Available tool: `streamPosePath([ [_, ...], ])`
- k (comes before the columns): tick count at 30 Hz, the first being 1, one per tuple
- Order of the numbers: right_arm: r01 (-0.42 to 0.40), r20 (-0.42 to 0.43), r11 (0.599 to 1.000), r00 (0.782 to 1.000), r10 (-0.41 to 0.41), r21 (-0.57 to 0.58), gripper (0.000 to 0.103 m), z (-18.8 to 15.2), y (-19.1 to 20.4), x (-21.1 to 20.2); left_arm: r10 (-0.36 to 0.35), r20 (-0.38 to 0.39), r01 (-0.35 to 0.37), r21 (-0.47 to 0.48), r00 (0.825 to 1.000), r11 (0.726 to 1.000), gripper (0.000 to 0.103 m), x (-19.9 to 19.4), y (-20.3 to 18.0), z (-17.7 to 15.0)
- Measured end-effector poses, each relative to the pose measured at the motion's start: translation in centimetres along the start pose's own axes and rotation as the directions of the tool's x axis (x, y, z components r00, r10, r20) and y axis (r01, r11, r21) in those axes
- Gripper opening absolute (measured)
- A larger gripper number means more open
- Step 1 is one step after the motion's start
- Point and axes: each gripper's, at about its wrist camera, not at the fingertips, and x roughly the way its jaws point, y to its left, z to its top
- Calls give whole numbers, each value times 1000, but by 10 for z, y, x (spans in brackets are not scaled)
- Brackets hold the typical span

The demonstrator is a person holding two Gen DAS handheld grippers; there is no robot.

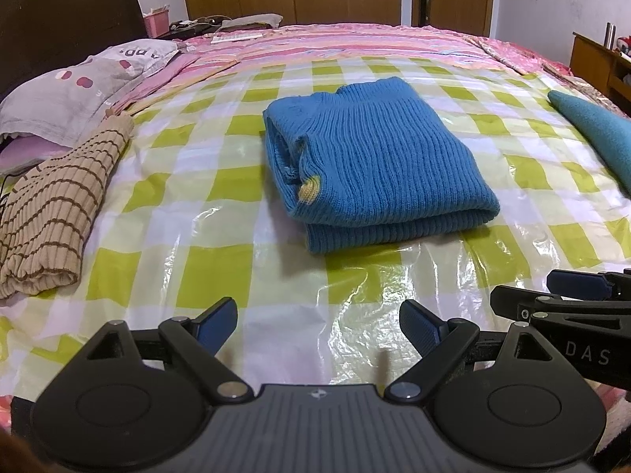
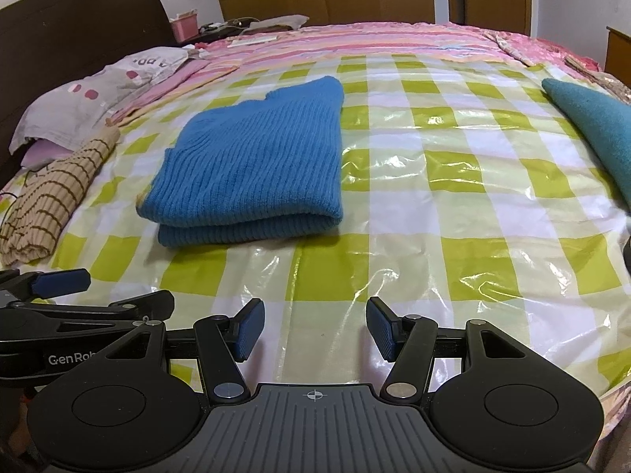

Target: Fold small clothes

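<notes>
Both tongs are released and grasp nothing. We see the left gripper (image 1: pixel 317 325) with its blue pads spread wide over the glossy green-and-white checked plastic sheet (image 1: pixel 205 213); the right gripper (image 2: pixel 313 329) is spread likewise, and the two sit side by side at the near edge of the bed.

The bright blue ribbed knit sweater (image 1: pixel 374 165) lies folded into a compact rectangle mid-sheet, ahead of both grippers and well apart from them. Its rounded fold edge faces us; a small yellow patch shows at the left side. We judge this fold essentially finished.

A beige brown-striped ribbed garment (image 1: pixel 59 205) lies at the left of the sheet, near the grey patterned pillow (image 1: pixel 75 90). A teal fleece-like cloth (image 2: pixel 591 126) enters from the right edge; its full extent is out of view.

Handling estimate: the knit looks soft, thick and light, limp rather than stiff. The layers may slide apart if pinched singly, and the sheet looks slippery. We would pinch through all layers at the two near corners of the fold edge.
</notes>
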Motion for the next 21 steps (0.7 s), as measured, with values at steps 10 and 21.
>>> streamPosePath([
  [10,15,3,1000,1000,-15,-7,57,0,0,0,5,1,-5,3,1000,1000,94,0,0,-1],
  [21,18,2,1000,1000,-18,-7,57,0,0,0,10,2,-10,9,1000,1000,94,0,-1,-1],
])
